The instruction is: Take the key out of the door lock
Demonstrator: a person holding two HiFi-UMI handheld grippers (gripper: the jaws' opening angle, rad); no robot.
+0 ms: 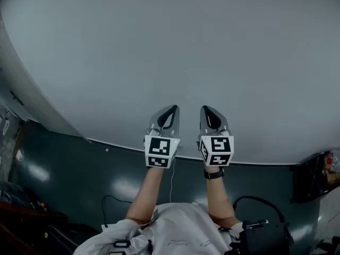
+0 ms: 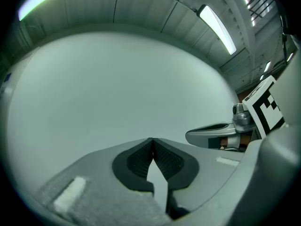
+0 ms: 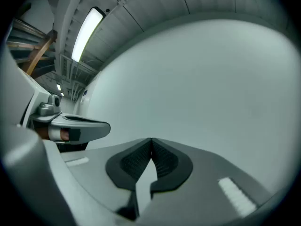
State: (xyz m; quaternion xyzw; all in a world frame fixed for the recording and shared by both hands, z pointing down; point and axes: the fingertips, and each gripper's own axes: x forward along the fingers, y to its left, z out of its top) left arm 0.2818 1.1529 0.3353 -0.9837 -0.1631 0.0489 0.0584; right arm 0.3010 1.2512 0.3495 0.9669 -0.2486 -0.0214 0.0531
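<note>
No key, lock or door shows in any view. In the head view my left gripper and right gripper are held side by side, pointing at a plain pale grey wall. Both are shut with nothing between the pads. In the left gripper view the left gripper has its black ribbed pads touching at the tips, and the right gripper shows at its right edge. In the right gripper view the right gripper is likewise shut and empty, with the left gripper at the left edge.
The wall meets a dark glossy floor along a curved baseline. A black cable lies on the floor at the left, dark equipment sits at the lower right. Ceiling strip lights run overhead.
</note>
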